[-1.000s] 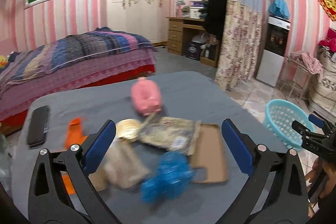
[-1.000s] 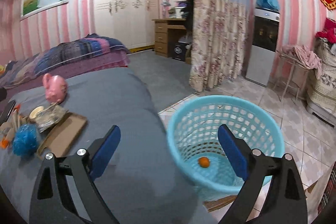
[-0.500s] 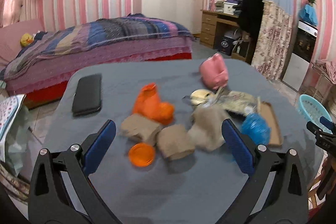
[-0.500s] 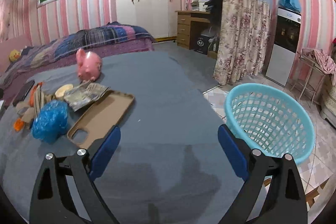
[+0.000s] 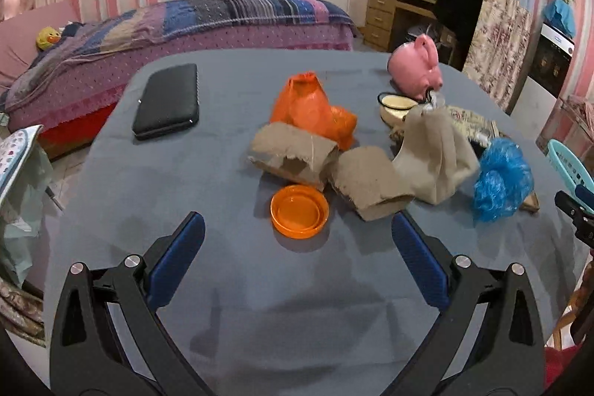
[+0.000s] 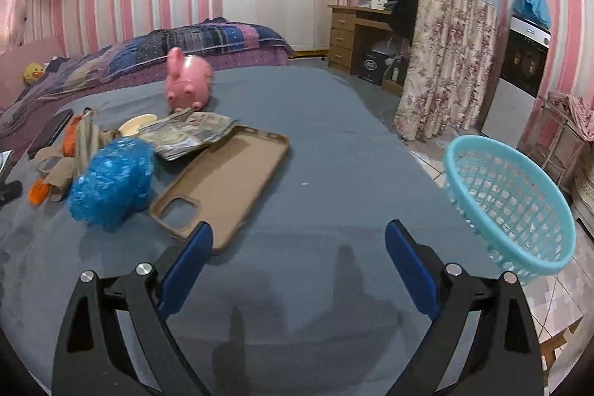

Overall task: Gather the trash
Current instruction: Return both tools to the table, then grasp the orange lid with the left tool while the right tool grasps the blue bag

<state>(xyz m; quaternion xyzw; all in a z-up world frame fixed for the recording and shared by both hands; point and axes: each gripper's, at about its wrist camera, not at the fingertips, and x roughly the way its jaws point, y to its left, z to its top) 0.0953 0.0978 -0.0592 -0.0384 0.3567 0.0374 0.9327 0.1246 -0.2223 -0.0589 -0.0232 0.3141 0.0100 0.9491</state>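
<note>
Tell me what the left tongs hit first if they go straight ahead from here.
Most likely the orange lid, lying centred ahead of the open left tongs; the torn cardboard tubes sit just behind it. Depth is uncertain.

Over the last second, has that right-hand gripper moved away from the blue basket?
Yes. The right gripper has swung left: the basket, earlier straight ahead between its open jaws, now sits off to the right, and the phone case lies nearly ahead.

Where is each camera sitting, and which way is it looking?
Left wrist: on the left gripper, facing the orange lid and cardboard scraps; its open fingers show.
Right wrist: on the right gripper, facing the phone case and basket; open fingers show.
Both share the pink pig and blue bag.
</note>
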